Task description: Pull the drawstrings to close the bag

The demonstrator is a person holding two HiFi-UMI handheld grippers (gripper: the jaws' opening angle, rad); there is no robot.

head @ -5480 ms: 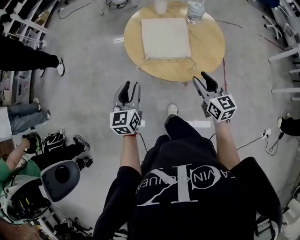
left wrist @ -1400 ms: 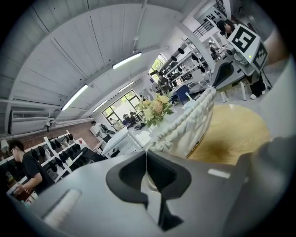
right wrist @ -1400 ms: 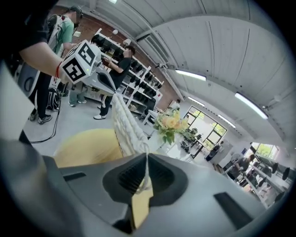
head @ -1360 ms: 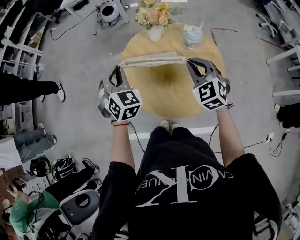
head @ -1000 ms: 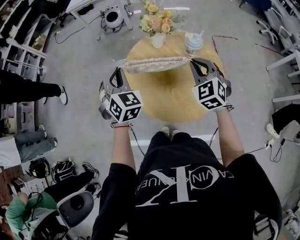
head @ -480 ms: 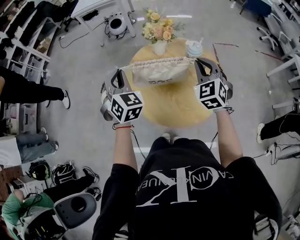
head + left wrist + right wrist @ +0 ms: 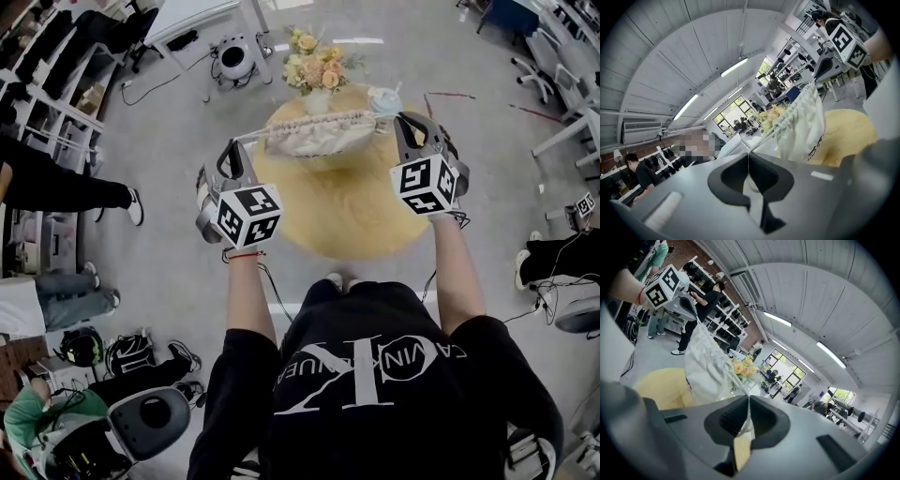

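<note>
A cream drawstring bag (image 7: 319,137) hangs in the air above the round wooden table (image 7: 347,211), its mouth gathered into tight pleats. A taut cord runs from each end of the mouth. My left gripper (image 7: 233,148) is shut on the left drawstring (image 7: 253,136), and my right gripper (image 7: 406,120) is shut on the right drawstring (image 7: 383,116). In the left gripper view the cord (image 7: 769,135) leads from the shut gripper (image 7: 749,157) to the bag (image 7: 806,119). In the right gripper view the gripper (image 7: 749,401) pinches the cord, with the bag (image 7: 705,362) just beyond.
A vase of flowers (image 7: 315,66) and a lidded cup (image 7: 383,98) stand at the table's far edge, behind the bag. People sit and stand at the left (image 7: 56,192). Chairs (image 7: 562,56) are at the right, and cables lie on the floor.
The bag, flat on the table at first, now hangs off it by its cords. Over the last second both grippers rose and the mouth bunched tighter.
</note>
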